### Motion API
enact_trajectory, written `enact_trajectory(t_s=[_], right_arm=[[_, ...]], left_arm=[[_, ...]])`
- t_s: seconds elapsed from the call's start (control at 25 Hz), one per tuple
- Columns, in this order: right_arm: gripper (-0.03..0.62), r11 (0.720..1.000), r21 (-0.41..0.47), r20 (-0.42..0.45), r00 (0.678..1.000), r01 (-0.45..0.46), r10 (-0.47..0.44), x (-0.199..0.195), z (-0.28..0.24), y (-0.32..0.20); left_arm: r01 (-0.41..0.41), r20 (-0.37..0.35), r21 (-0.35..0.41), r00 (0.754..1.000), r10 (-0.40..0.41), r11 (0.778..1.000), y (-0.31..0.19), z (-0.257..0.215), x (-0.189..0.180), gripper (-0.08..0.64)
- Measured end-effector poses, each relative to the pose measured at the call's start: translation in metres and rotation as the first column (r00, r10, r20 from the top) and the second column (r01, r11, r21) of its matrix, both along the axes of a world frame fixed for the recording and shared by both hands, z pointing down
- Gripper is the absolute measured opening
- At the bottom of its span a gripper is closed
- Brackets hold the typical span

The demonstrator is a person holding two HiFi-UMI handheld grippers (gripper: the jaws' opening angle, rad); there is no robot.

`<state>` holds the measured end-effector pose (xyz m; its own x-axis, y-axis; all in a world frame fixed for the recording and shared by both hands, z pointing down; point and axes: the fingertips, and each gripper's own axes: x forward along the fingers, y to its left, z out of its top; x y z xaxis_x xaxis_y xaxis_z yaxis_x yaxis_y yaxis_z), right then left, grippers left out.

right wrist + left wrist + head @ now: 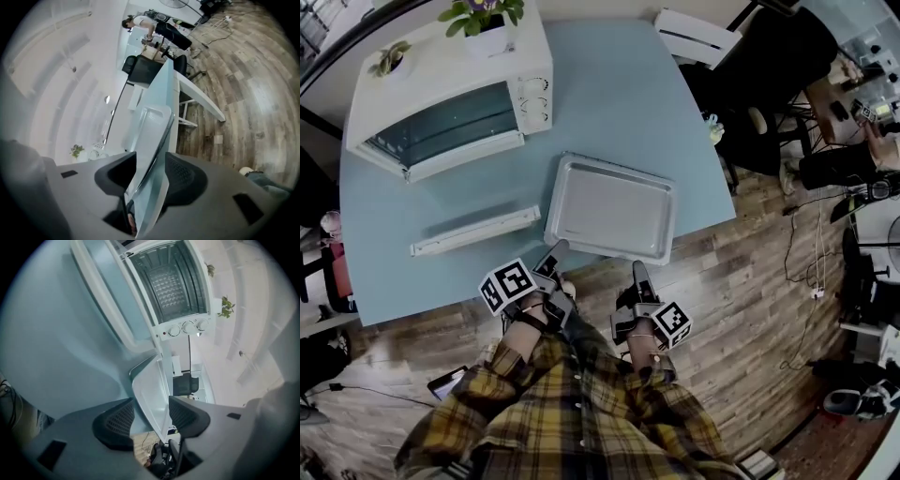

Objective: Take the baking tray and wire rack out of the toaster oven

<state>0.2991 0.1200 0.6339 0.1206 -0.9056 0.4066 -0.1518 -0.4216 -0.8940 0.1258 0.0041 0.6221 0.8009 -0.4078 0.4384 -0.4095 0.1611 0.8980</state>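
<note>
Table — tray rim within left tool, right tool.

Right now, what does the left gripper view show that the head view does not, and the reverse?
Only the left gripper view: the inside of the toaster oven, with a grid that looks like the wire rack, and the open jaws of the left tool either side of the rim of the baking tray, not pressing it. Only the head view: the right tool, the plaid sleeves and the tray's whole outline. Both: the oven, the tray, the blue table.
</note>
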Motion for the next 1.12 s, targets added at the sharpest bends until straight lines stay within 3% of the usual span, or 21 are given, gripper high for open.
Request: enact_trajectory(t_s=[0.08, 0.2, 0.28, 0.36, 0.52, 0.72, 0.84, 0.96, 1.12], right_arm=[[0.176, 0.995, 0.003, -0.060, 0.994, 0.096, -0.095, -0.010, -0.011, -0.001], [0.176, 0.970, 0.017, -0.173, 0.956, 0.243, -0.236, -0.027, -0.040, -0.011], [0.176, 0.946, 0.026, -0.266, 0.914, 0.324, -0.306, -0.038, -0.063, -0.022], [0.176, 0.922, 0.020, -0.383, 0.855, 0.387, -0.350, -0.047, -0.088, -0.034], [0.176, 0.866, 0.025, -0.608, 0.695, 0.500, -0.384, -0.069, -0.145, -0.072], [0.175, 0.754, -0.024, -0.814, 0.425, 0.657, -0.396, -0.122, -0.202, -0.129], [0.142, 0.704, -0.060, -0.883, 0.291, 0.708, -0.368, -0.154, -0.226, -0.158], [0.107, 0.683, -0.083, -0.925, 0.199, 0.726, -0.324, -0.180, -0.244, -0.182], [0.047, 0.659, -0.118, -0.955, 0.096, 0.743, -0.280, -0.214, -0.257, -0.207]], left_arm=[[-0.008, -0.001, 0.061, 1.000, 0.008, 0.998, -0.001, -0.012, 0.000, 0.219], [-0.027, -0.003, 0.181, 1.000, 0.028, 0.983, -0.007, -0.040, -0.001, 0.212], [-0.048, 0.013, 0.282, 0.999, 0.047, 0.958, -0.012, -0.064, -0.004, 0.209], [-0.069, 0.042, 0.391, 0.997, 0.057, 0.918, -0.019, -0.090, -0.010, 0.205], [-0.101, 0.109, 0.586, 0.993, 0.046, 0.804, -0.040, -0.143, -0.033, 0.193], [-0.133, 0.196, 0.754, 0.980, -0.028, 0.644, -0.074, -0.195, -0.077, 0.168], [-0.174, 0.270, 0.814, 0.958, -0.095, 0.553, -0.093, -0.215, -0.111, 0.147], [-0.205, 0.320, 0.837, 0.936, -0.149, 0.507, -0.110, -0.226, -0.145, 0.133], [-0.252, 0.383, 0.846, 0.901, -0.206, 0.470, -0.131, -0.231, -0.187, 0.115]])
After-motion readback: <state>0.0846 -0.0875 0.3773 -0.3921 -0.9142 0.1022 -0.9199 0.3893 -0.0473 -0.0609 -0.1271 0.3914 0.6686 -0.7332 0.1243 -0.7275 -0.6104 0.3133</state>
